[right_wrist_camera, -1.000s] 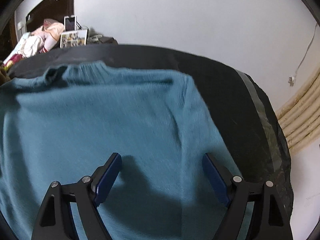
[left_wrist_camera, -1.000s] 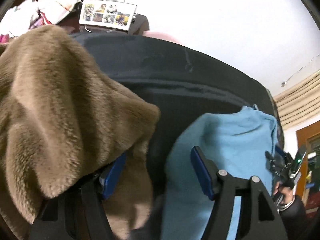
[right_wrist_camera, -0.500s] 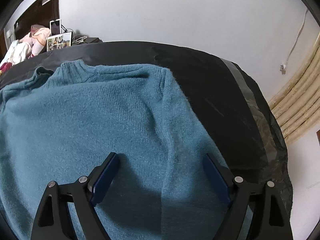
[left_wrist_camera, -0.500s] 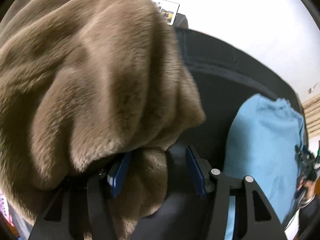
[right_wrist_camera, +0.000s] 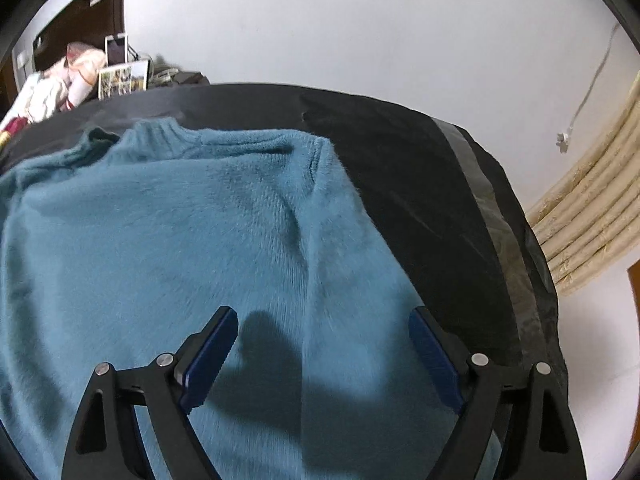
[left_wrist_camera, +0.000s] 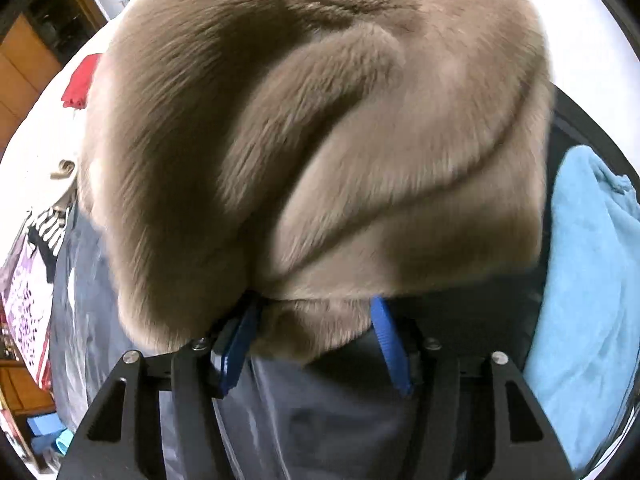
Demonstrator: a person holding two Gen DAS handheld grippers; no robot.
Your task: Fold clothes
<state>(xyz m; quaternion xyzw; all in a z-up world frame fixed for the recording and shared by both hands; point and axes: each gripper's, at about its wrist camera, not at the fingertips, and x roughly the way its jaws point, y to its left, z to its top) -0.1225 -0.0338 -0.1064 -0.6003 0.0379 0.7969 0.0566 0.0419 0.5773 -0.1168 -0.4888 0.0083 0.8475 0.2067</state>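
Swinging up and across, the brown fleece garment now fills my left view and hides the photo frame it showed a second ago, while my left gripper has a bunched fold of it between its half-closed blue pads. My right gripper hovers spread wide over the teal knit sweater, which lies flat on the black-covered table. To do this well, I judge I should carry the fleece clear of the sweater and keep the pinch firm.

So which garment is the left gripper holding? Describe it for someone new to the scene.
On the black-covered surface, beside the flat blue sweater, the left gripper holds a bunched brown garment. It alone is plush, furry and lifted up.
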